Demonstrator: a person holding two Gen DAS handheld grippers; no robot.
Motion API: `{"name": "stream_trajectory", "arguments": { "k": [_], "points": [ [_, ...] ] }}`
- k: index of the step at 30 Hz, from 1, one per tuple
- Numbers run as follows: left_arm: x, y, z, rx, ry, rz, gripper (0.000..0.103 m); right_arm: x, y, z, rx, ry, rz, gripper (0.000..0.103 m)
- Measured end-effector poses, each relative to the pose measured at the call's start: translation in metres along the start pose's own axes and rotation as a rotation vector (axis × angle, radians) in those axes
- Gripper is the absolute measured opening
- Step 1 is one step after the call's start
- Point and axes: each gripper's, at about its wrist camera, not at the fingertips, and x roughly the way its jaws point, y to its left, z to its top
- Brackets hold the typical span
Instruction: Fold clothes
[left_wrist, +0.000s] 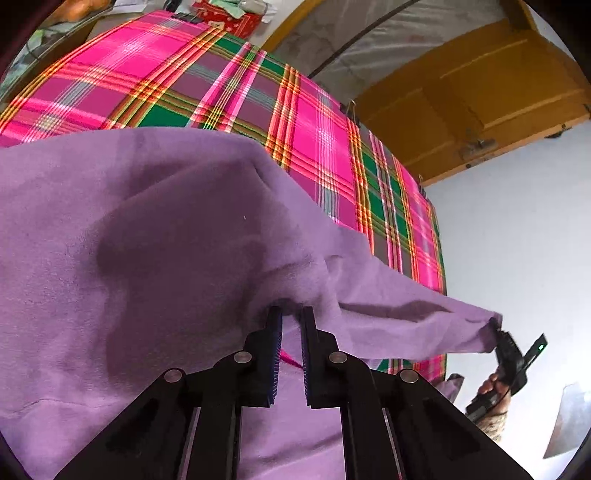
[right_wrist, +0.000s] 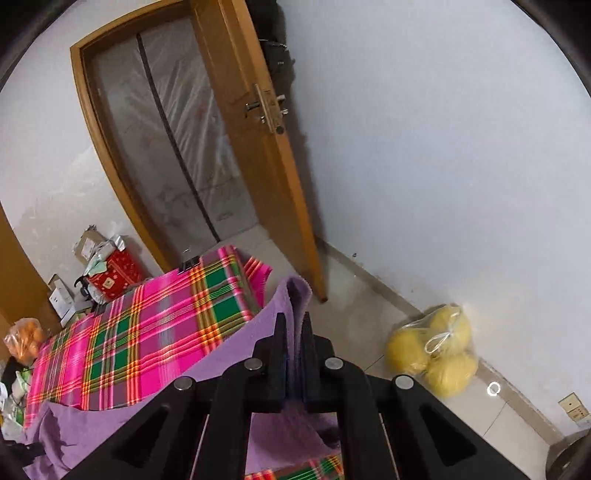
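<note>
Above plaid table (left_wrist: 155, 74), purple cloth (left_wrist: 147, 229) is hanging, lifted up, lower part draping on table. Left claw (left_wrist: 291, 317) is pinching bunch of cloth, fingers nearly closed. Right claw (right_wrist: 293, 332) is squeezing cloth edge tight between its fingers; in left view right claw (left_wrist: 496, 326) is holding far corner, pulling cloth out sideways. Step looks like lifting and spreading. Next move is probably needing both claws laying cloth flat, then folding one half over.
</note>
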Motion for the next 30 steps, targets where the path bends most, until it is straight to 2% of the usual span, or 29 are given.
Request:
{"name": "stream_trajectory", "arguments": {
  "k": [6,14,23,27,30],
  "points": [
    [-0.013,-0.005,0.002,0.061,-0.027,0.016,0.008,0.021,0.0,0.003,-0.062,0.002,-0.102,0.005],
    [-0.021,0.01,0.004,0.054,-0.039,0.072,0.009,0.046,0.0,0.018,-0.085,0.002,-0.184,0.005],
    [-0.026,0.024,0.016,0.067,-0.074,0.148,0.011,0.063,0.001,-0.004,-0.135,0.066,-0.219,0.005],
    [-0.038,0.039,0.02,0.051,-0.099,0.169,0.011,0.07,-0.001,-0.011,-0.136,0.12,-0.2,0.005],
    [-0.053,0.054,0.022,0.036,-0.126,0.202,0.012,0.071,0.004,-0.014,-0.153,0.16,-0.221,0.007]
  ]
}}
